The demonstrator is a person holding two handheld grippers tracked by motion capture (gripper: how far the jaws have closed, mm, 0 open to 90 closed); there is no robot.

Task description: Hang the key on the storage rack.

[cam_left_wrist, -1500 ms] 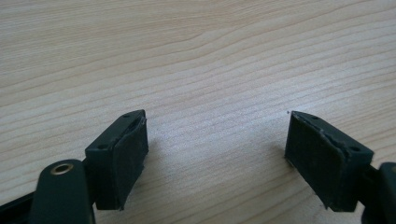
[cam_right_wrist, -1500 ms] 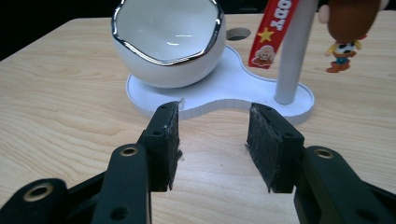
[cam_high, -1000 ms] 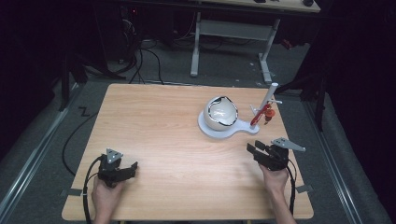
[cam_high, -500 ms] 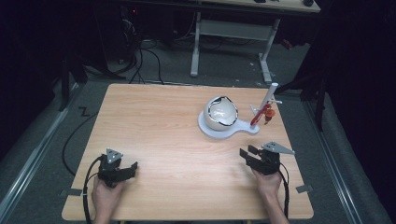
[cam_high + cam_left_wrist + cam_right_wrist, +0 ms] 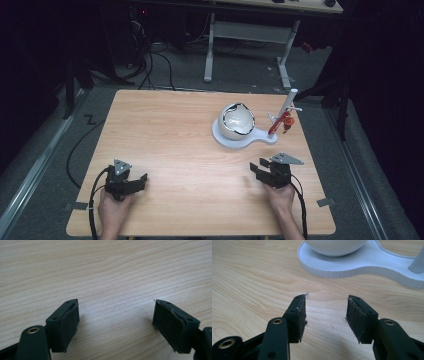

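A white bowl (image 5: 237, 121) with a dark rim pattern sits on a white flat base (image 5: 239, 141) at the table's right side; a thin white post (image 5: 286, 105) rises from the base's right end, with a red piece (image 5: 278, 123) on it. My right gripper (image 5: 261, 171) rests low at the near right, in front of the base (image 5: 372, 262), open; its jaws have just been opening and hold nothing. My left gripper (image 5: 139, 181) lies at the near left, open wide over bare wood (image 5: 115, 290). Both right fingertips (image 5: 299, 315) hover just above the tabletop.
The wooden table (image 5: 165, 130) stands on a dark floor. Cables (image 5: 150, 65) trail behind it, and a desk frame with white legs (image 5: 250, 35) stands at the back. Bits of grey tape (image 5: 325, 202) mark the table's near corners.
My right gripper has drawn back toward the near edge and sunk lower, and its jaws have spread wider. The left gripper has stayed where it was.
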